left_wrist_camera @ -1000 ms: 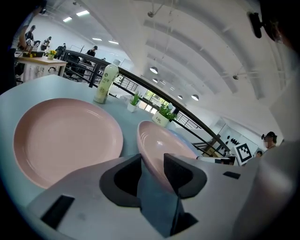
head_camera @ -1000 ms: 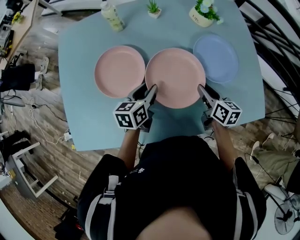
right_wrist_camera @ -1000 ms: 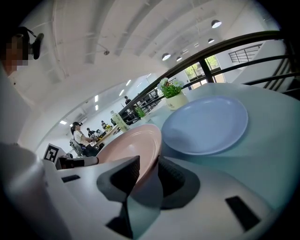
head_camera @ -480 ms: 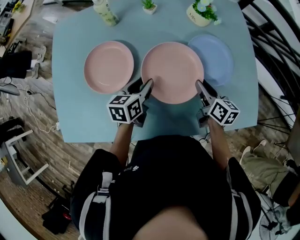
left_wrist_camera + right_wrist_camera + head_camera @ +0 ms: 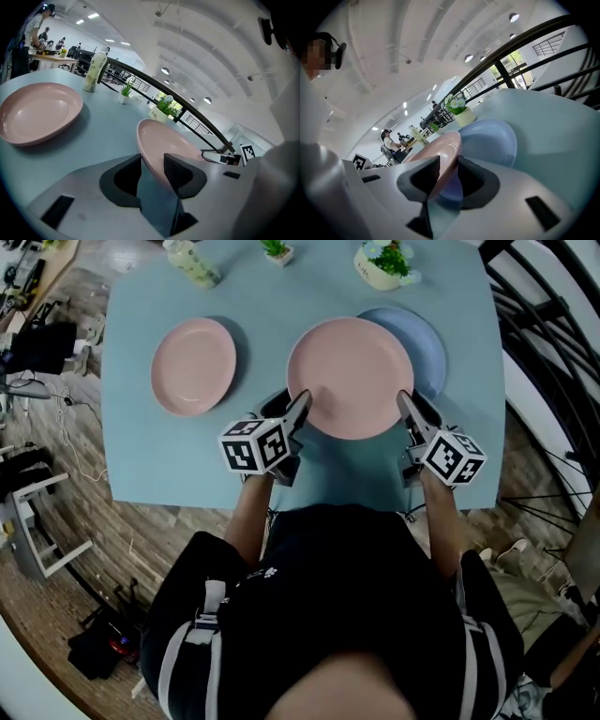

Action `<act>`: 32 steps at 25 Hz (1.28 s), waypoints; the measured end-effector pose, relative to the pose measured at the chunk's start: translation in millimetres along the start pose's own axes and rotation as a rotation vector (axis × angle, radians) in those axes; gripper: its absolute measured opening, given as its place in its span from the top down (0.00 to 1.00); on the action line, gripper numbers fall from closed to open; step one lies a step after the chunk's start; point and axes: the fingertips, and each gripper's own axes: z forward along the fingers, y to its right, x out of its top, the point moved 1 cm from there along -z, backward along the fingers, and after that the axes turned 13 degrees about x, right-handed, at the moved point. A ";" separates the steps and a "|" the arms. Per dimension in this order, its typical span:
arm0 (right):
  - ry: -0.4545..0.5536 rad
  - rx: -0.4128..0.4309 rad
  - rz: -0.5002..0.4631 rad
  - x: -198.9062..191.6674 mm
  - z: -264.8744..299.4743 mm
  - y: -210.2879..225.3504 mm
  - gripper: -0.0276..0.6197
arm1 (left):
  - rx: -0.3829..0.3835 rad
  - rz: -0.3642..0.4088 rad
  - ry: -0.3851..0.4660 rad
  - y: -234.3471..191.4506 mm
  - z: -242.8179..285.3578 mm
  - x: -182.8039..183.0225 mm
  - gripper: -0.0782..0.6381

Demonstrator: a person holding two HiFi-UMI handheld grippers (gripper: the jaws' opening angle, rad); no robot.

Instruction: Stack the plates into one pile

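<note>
Left gripper (image 5: 152, 165): jaws pinched on the near-left rim of the large pink plate (image 5: 349, 376), with one pad over the lip and one under it.
Right gripper (image 5: 449, 169): clamped the same way on the plate's near-right rim, so the plate bridges the gap between the two tools.
Large pink plate: out ahead of both sets of tips. Its far-right edge overlaps the blue plate (image 5: 429, 338). It looks carried rather than resting, though I cannot tell how high.
Blue plate: flat on the table (image 5: 178, 460), just beyond the right gripper and partly covered by the pink one.
Small pink plate (image 5: 192, 365): well out to the left gripper's outer side, apart from the other two.
Handling: the plate looks rigid, smooth and fairly light. A rim pinch should carry it, but the slick surface could slide out of the pads if one side dips.
Where to hold: opposite points on the raised lip, as now, which keeps it level.
Next move, I'd say: centre it over the blue plate and lower both sides evenly.
Risk: one rim knocking the other, or a chip if the plate is ceramic.
</note>
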 end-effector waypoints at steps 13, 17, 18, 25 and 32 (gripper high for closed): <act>0.045 0.027 0.039 32.8 -32.0 57.9 0.78 | 0.039 0.055 0.007 61.4 41.3 6.5 0.69; 0.046 0.028 0.051 36.6 -38.9 70.8 0.78 | 0.056 0.083 -0.014 72.8 50.4 1.9 0.69; 0.044 0.028 0.054 37.3 -40.4 72.8 0.78 | 0.062 0.088 -0.021 74.7 51.8 0.4 0.69; 0.046 0.038 0.055 41.7 -46.9 83.6 0.78 | 0.080 0.127 -0.048 82.3 63.8 -5.8 0.68; 0.019 0.073 0.037 38.3 -40.9 82.1 0.75 | 0.112 0.178 -0.070 74.2 73.3 -8.5 0.68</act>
